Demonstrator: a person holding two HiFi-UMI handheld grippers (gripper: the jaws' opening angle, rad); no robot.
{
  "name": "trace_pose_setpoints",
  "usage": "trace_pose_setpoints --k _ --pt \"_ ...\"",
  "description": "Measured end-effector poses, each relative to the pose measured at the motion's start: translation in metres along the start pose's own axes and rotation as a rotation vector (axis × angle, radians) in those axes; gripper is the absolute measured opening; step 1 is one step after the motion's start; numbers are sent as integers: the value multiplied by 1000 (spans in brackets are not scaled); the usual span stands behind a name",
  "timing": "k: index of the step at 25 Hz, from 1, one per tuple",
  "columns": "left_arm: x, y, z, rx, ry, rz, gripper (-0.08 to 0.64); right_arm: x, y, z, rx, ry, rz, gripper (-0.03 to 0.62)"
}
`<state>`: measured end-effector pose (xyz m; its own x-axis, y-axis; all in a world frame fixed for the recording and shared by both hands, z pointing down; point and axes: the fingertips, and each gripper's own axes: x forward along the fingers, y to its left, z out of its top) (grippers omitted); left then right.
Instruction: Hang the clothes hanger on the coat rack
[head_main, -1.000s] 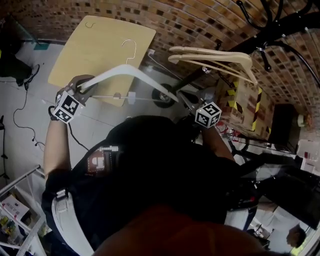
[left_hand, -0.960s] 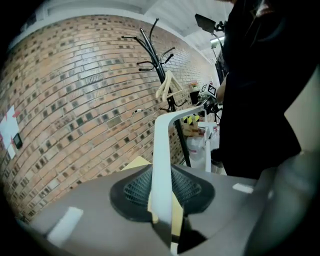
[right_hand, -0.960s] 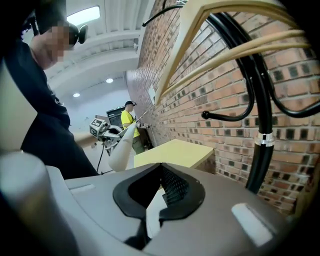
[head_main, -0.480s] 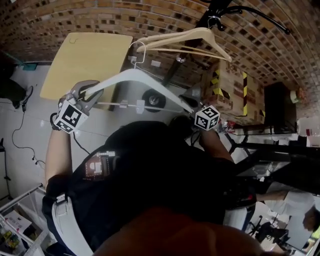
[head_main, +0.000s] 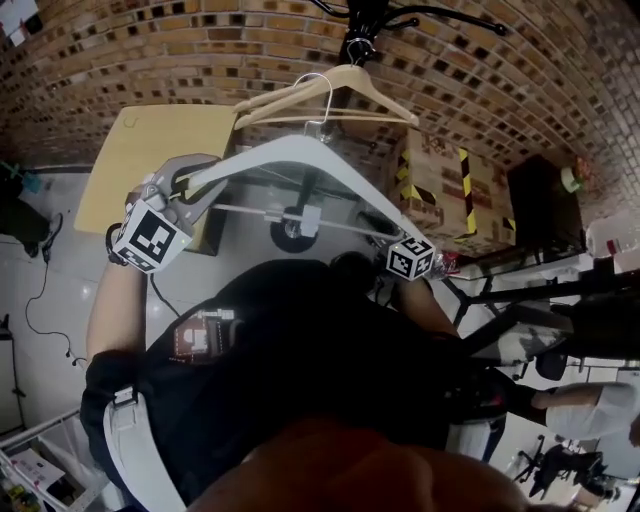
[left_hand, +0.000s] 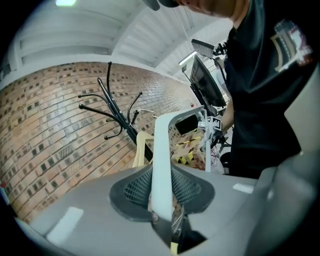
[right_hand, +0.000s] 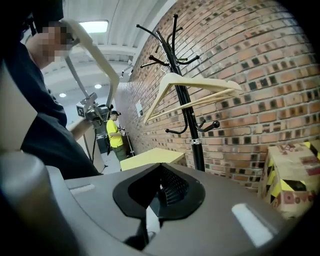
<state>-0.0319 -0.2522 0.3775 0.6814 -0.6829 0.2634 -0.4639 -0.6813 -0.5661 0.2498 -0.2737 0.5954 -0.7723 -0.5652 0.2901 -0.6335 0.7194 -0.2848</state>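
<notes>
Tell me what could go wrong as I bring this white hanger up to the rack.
The white hanger has its wire hook right by the wooden hanger on the coat rack; it may snag or unseat it.
The left gripper and right gripper pinch only the hanger's ends, so it could twist or slip.

Lighting: even, white, indoor; 1 ceiling panel blown out overhead. Shadows faint.
Distortion: strong fisheye; brick wall bows; corners of left gripper view vignetted dark.
Focus: left gripper and right gripper soft near lens.
Exposure: person's dark top underexposed.
</notes>
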Motion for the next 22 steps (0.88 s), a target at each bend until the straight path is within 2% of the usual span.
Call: trace_pose_setpoints --k 6,10,15,22 --pt "11 35 70 70 -72 10 101 -23 -16 13 1 -50 -50 14" --pt "15 70 110 131 -96 38 101 -36 -25 37 -30 -80 -72 14" --pt "18 114 155 196 -116 74 101 -57 -14 113 -138 -134 -77 14" --pt "19 162 206 254 -161 125 101 -91 -12 221 -181 -268 -116 14"
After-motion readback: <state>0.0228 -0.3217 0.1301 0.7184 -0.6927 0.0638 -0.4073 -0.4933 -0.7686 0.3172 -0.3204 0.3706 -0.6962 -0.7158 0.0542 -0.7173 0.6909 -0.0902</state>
